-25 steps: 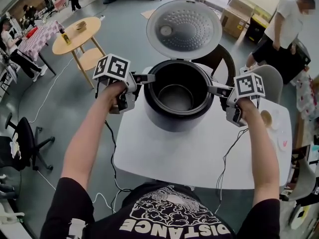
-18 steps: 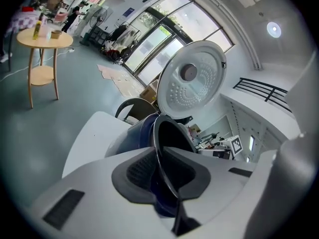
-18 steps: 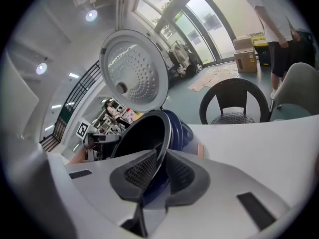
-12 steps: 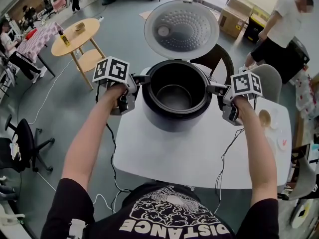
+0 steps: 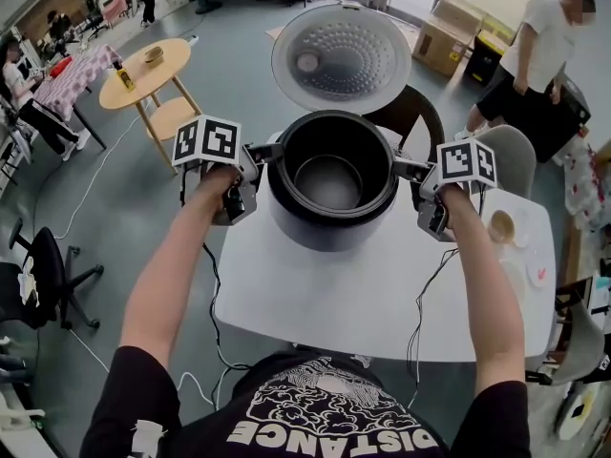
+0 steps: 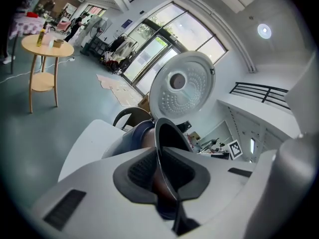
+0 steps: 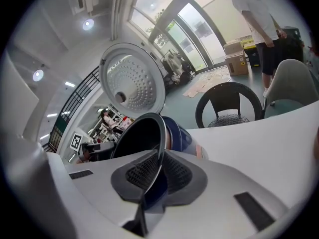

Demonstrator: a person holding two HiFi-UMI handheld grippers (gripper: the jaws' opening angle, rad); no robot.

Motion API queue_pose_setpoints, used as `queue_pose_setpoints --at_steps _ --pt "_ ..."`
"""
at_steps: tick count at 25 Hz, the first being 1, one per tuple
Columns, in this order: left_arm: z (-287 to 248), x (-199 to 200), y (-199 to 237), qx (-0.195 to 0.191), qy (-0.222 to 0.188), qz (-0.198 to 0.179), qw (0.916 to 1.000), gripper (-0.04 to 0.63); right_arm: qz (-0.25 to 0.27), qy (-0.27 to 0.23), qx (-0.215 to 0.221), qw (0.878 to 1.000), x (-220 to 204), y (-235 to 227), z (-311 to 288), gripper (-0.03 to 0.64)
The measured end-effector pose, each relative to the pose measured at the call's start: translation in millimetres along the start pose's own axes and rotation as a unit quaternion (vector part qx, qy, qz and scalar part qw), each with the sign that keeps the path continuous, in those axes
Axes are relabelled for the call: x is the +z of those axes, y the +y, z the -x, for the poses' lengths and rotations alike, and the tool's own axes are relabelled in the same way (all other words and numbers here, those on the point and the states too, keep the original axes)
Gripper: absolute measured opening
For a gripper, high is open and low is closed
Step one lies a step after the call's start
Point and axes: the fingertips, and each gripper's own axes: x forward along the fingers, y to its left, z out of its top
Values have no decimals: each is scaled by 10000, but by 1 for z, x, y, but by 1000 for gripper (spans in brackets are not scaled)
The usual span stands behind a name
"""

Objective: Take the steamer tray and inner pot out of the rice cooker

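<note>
At the tabletop (image 5: 315, 303) far edge, my left gripper (image 5: 270, 151) and right gripper (image 5: 397, 167) have just clamped the inner pot (image 5: 329, 181) rim; next, a level lift.

The white table (image 5: 382, 299) before me carries the rice cooker (image 5: 329, 229), which stands at the far side. Right of the cooker, near the table's edge, sits a small bowl (image 5: 503, 227). A white plate (image 5: 540, 273) lies just beyond that bowl, nearer me.

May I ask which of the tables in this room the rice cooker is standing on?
The white table directly in front of the person holds the rice cooker; the round wooden table, far off to the left, carries only small items.
</note>
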Motion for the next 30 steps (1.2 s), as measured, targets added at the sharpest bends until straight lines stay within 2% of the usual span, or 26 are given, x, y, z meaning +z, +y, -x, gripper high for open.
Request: queue_pose_setpoints --at_steps 3,11,21,25,30 --pt "13 4 -12 -67 -214 -35 9997 41 35 -93 76 9999 0 10 7 49" --pt "38 7 -43 92 -718 -314 9969 38 249 -360 337 9985 9 31 32 44" --pt "56 22 -112 249 -1502 -771 9853 32 637 -833 646 9924 40 46 82 41" --pt "59 28 -146 169 -1694 -935 9809 32 814 -1015 614 9896 54 50 112 41" --pt "66 35 -162 -33 -1781 -1193 9767 33 925 -1288 459 9863 59 59 130 41"
